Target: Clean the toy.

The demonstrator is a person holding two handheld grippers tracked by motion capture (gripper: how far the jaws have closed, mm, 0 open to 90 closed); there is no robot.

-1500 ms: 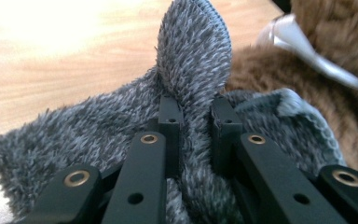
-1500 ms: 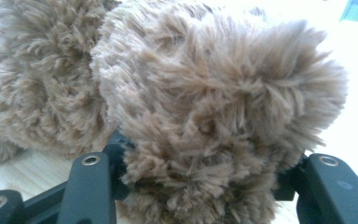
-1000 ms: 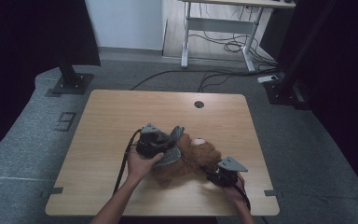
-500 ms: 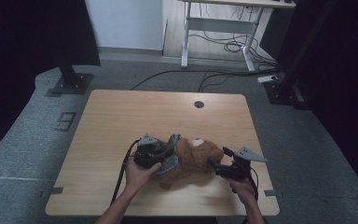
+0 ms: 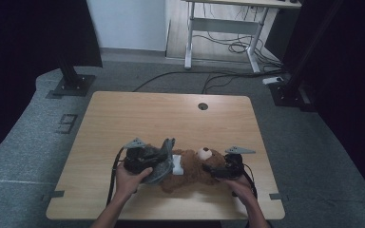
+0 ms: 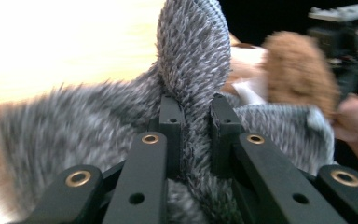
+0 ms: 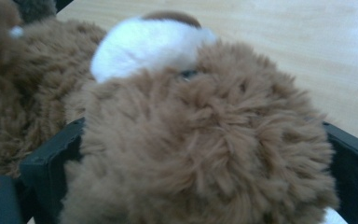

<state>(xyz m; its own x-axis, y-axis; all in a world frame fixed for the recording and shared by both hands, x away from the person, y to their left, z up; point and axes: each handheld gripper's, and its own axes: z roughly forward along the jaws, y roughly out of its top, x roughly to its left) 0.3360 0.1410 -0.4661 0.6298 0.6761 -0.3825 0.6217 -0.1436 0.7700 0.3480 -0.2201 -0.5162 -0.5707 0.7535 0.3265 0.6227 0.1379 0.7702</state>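
Note:
A brown teddy bear (image 5: 195,167) lies on the wooden table (image 5: 171,109), its white snout (image 5: 204,153) pointing up. Grey fuzzy cloth (image 5: 160,162) covers the bear's left end. My left gripper (image 5: 164,156) is shut on a fold of that cloth (image 6: 193,60), pinched between its pads (image 6: 173,121). My right gripper (image 5: 214,170) is at the bear's right end. Its jaws have just been opening and stand wide on either side of the bear's head (image 7: 200,140), so this gripper (image 7: 200,156) is open. The snout (image 7: 144,42) shows beyond the head.
A round cable hole (image 5: 203,106) sits near the table's far edge. Bare wood (image 7: 284,37) stretches beyond the bear. On the floor behind are a white-legged desk (image 5: 228,28), loose cables (image 5: 218,47) and black stand bases (image 5: 71,85).
My left gripper has pulled the grey cloth to the left and toward the near edge. My right gripper's jaws have spread wider around the bear's head, and the hand has lifted slightly.

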